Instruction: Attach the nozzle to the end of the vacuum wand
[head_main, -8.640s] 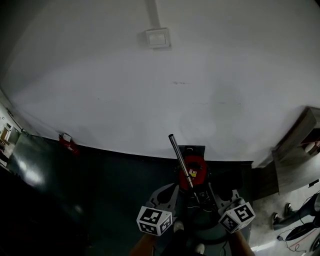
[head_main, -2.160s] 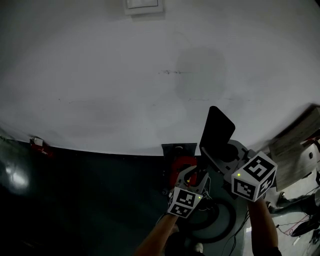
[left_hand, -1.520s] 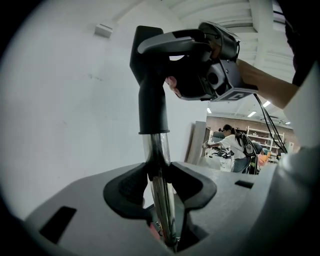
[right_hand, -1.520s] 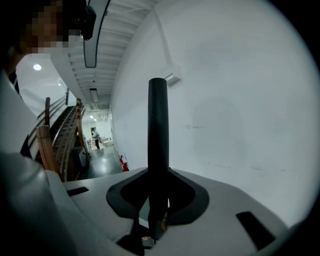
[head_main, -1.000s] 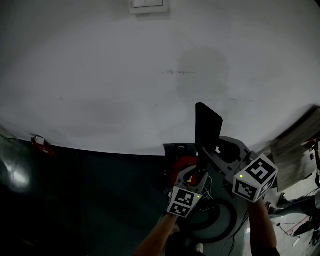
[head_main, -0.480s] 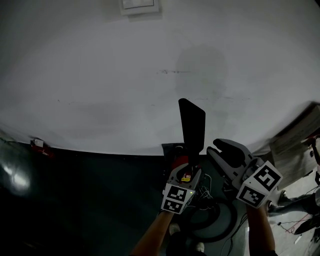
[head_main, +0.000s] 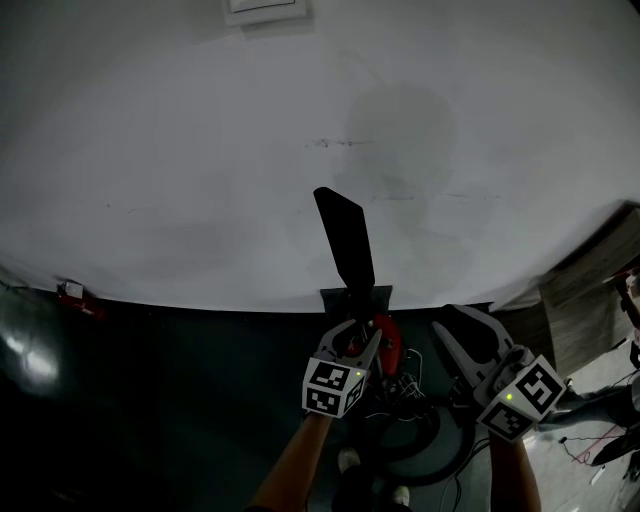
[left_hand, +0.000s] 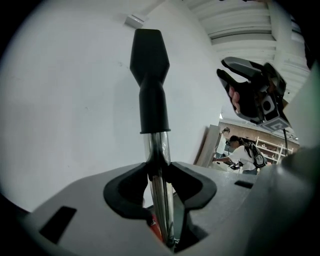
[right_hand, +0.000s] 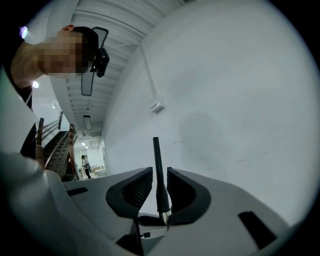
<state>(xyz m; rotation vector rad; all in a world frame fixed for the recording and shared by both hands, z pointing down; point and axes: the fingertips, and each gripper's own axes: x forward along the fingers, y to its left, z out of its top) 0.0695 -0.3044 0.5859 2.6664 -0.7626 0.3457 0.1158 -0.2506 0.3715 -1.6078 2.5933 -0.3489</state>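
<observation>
A black flat-tipped nozzle (head_main: 345, 240) sits on the upper end of the chrome vacuum wand (left_hand: 157, 165) and stands up against the white wall. My left gripper (head_main: 362, 335) is shut on the wand just below the nozzle (left_hand: 150, 75), with the tube pinched between its pads (left_hand: 159, 172). My right gripper (head_main: 455, 322) hangs to the right of the wand, apart from it, jaws open and empty. In its own view the nozzle (right_hand: 157, 170) shows edge-on in the distance through the gap of the right gripper (right_hand: 159, 182). The red vacuum body (head_main: 388, 340) lies below.
A white wall fills the background, with a switch plate (head_main: 265, 8) at the top. A dark hose coil (head_main: 420, 440) lies on the floor by my feet. A wooden board (head_main: 590, 290) leans at the right. A small red object (head_main: 72, 295) sits at the wall's foot.
My right gripper let go of the nozzle and drew away down and to the right. The left gripper swung the wand and nozzle leftward, so its tip now leans left.
</observation>
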